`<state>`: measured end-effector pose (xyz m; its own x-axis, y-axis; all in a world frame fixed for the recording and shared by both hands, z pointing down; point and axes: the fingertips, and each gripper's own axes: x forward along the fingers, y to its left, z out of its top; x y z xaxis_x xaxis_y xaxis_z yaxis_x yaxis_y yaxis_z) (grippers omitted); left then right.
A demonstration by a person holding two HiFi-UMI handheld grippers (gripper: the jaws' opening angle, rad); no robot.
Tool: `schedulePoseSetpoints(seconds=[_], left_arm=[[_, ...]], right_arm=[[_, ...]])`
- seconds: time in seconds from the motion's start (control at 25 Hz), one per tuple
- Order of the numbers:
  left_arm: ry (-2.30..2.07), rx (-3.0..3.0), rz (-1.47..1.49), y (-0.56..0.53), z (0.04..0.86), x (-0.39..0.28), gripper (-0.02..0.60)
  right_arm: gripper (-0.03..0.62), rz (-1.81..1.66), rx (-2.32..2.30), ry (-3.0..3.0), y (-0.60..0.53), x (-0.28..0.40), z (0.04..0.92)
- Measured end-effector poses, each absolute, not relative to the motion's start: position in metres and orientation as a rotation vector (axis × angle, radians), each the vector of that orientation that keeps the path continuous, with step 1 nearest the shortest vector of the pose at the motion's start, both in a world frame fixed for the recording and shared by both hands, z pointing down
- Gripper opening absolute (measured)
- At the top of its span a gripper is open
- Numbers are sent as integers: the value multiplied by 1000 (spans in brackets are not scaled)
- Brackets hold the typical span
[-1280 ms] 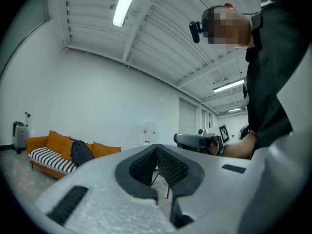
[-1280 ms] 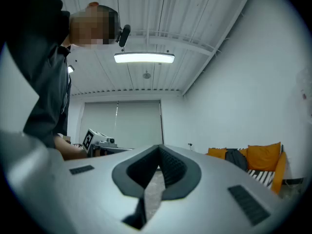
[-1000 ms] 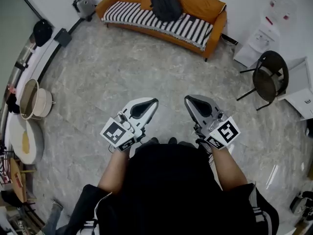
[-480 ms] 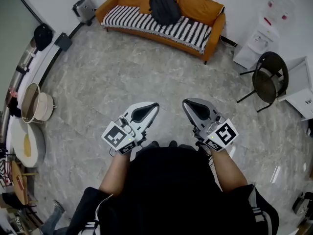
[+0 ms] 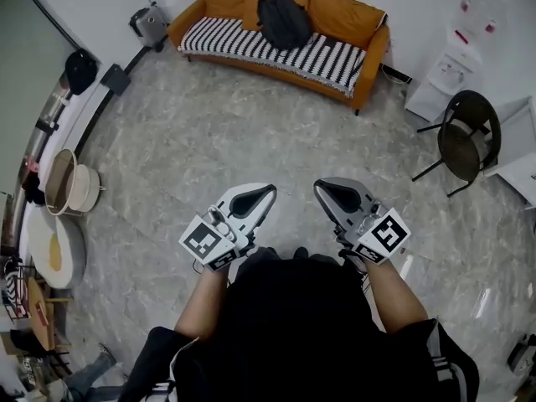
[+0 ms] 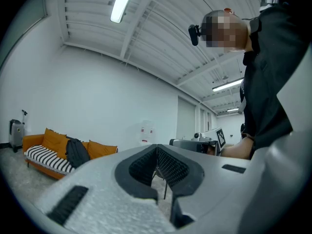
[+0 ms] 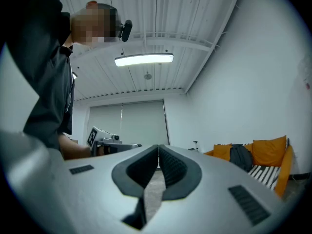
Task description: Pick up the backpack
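The backpack [image 5: 283, 19] is black and sits on the orange sofa [image 5: 373, 50]. It rests on the sofa's striped seat cover near the middle and leans upright against the orange back cushions. No claw is touching it. The left claw [image 5: 270, 189] and the right claw [image 5: 319, 184] are held side by side, well apart from the sofa, over the grey marble floor [image 5: 209, 132] in front of it. Both point roughly toward the sofa. Each claw is clenched with its ribbed black pads pressed together, and nothing is caught between them. A grey wheeled suitcase [image 5: 152, 27] stands just beside the sofa's left end as the head view shows it. A black chair [image 5: 469, 136] stands off beyond the sofa's right end, on the same floor.
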<state>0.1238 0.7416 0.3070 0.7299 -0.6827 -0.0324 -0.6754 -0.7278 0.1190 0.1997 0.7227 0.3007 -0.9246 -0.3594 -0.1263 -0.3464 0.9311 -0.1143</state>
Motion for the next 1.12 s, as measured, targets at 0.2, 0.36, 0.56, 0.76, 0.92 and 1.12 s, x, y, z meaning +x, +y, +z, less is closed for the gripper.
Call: schedulePoseSetpoints(seconds=[0.2,0.36,0.56,0.76,0.92,1.12], left_arm=[[-1093,2793,-99,744,313,133,21],[-1068,2802,-97,741,318,136,21],[-1033,2823,-95,727,320,144,21],[-1025,2814,-110,704,329,141,21],[-1015,2805,-144,676,327,140,21],[-1040,2783,-158,634,330,119,21]], right_arm=[[26,-163,-528,2951,724,204,310],[26,-172,-550,2956,722,210,313],[26,-159,-584,2950,709,218,315],[26,-163,-606,2956,690,219,319],[26,-177,-615,2957,662,219,321],[26,-171,-588,2979,622,200,322]])
